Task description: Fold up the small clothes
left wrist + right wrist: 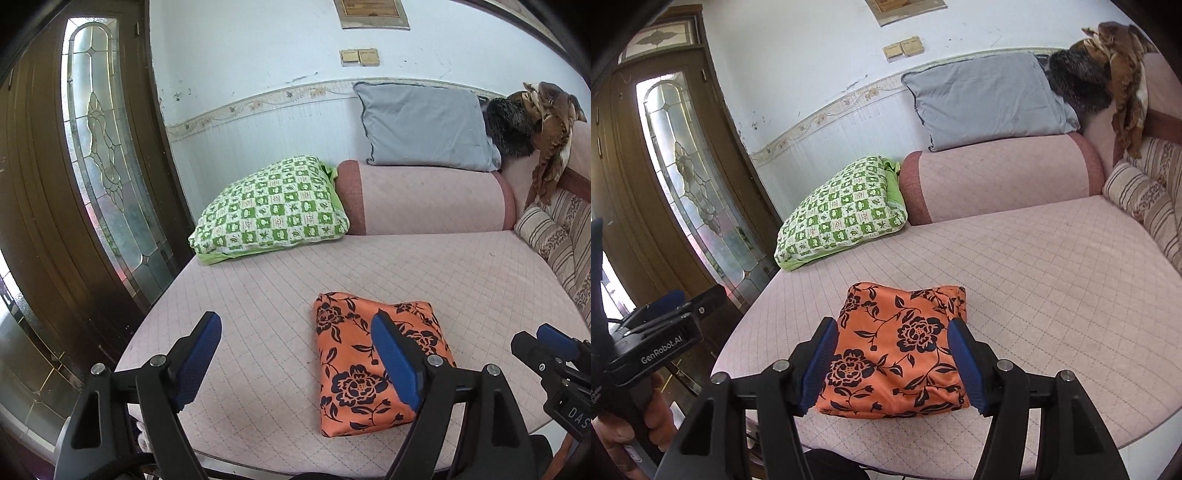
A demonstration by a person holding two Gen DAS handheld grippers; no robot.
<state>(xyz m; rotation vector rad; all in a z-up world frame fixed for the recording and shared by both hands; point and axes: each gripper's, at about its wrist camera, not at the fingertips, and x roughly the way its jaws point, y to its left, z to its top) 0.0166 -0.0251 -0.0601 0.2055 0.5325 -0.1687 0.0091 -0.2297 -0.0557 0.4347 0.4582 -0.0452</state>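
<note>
**Inspector:** Orange fabric with a black flower print was the item under review. The folded garment (899,349) lay as a compact, squarish bundle on the pink quilted sofa seat (1052,266), near its front edge, with every layer tucked in and no loose corner showing.

**Clerk:** And the grippers?

**Inspector:** The right gripper (890,365) was held low over the front of the bundle, its blue pads (964,369) spread apart, one to either side of the cloth. I could not tell whether either pad touched it; nothing was clamped. The left gripper (295,363) stood released as well, fingers wide, over bare seat to the left of the garment, with its right pad (397,360) crossing the cloth in that view. It grasped nothing.

**Clerk:** Any containers on the seat?

**Inspector:** None were seen. Soft furnishings only: a green-and-white checked cushion (273,210) rested at the back left corner against the pink bolster armrest (424,199). A grey pillow (424,125) sat on top of that bolster, leaning on the wall. A brown cloth (550,136) hung over the sofa back at the far right, beside something dark and furry that I could not identify. A striped cushion (546,236) lay below it.

**Clerk:** Surroundings?

**Inspector:** A wooden door with leaded glass (107,155) stood at the left.
</note>
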